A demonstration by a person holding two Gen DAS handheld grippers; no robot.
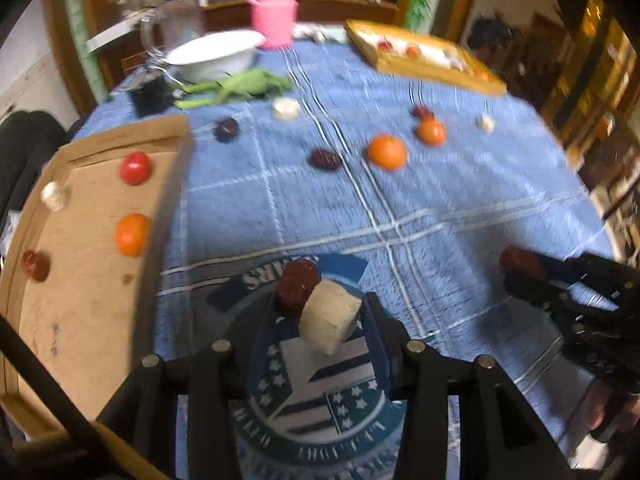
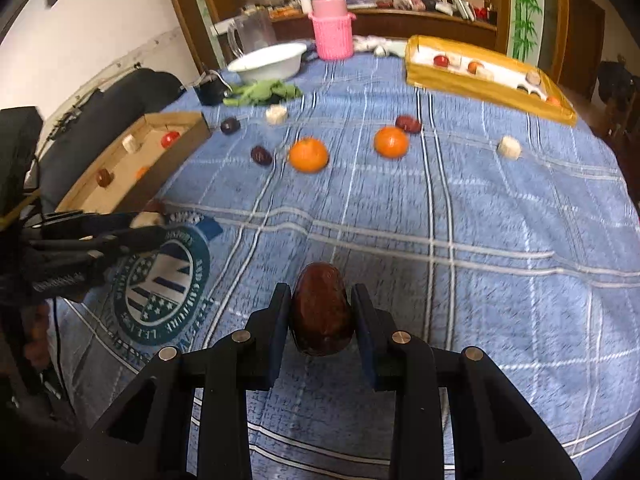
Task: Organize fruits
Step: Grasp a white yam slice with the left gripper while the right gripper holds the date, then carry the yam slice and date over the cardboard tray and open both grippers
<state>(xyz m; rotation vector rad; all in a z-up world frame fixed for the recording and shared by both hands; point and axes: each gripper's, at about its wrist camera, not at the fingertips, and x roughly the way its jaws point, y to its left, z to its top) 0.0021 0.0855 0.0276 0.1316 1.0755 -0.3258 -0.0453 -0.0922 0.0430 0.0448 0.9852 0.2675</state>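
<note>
Here the carrying step is in hand: both grippers are loaded and held above the blue checked tablecloth (image 2: 460,216). The left gripper (image 1: 324,312) is closed to a narrow gap on a pale banana slice (image 1: 329,320), with a dark red date (image 1: 298,286) pressed against the slice at the left finger; whether that date is truly clamped cannot be told. The right gripper (image 2: 322,312) is closed on 1 dark red date (image 2: 322,308), held lengthwise between the pads.

The next move is judged to be a delivery. The cardboard tray (image 1: 80,320) lies just beside the left gripper, and the yellow tray (image 2: 488,88) stands at the far right of the table, well apart from the right gripper. A slow, level carry is called for, since the slice sits tilted and the extra date could drop.

Counts, as far as motion blur allows:
- Loose on the cloth: 2 oranges (image 2: 308,155), 3 dark fruits (image 2: 261,155) and 2 banana slices (image 2: 509,147).
- In the cardboard tray: 1 red tomato-like fruit (image 1: 135,168), 1 orange, 1 date and 1 banana slice.
- In the yellow tray: at least 4 pieces are seen, and their kinds cannot be told surely.
- Held: 2 dates and 1 slice.

A white bowl (image 2: 268,62), a pink basket (image 2: 333,38) and a green cloth (image 2: 264,92) are left at the far edge.
</note>
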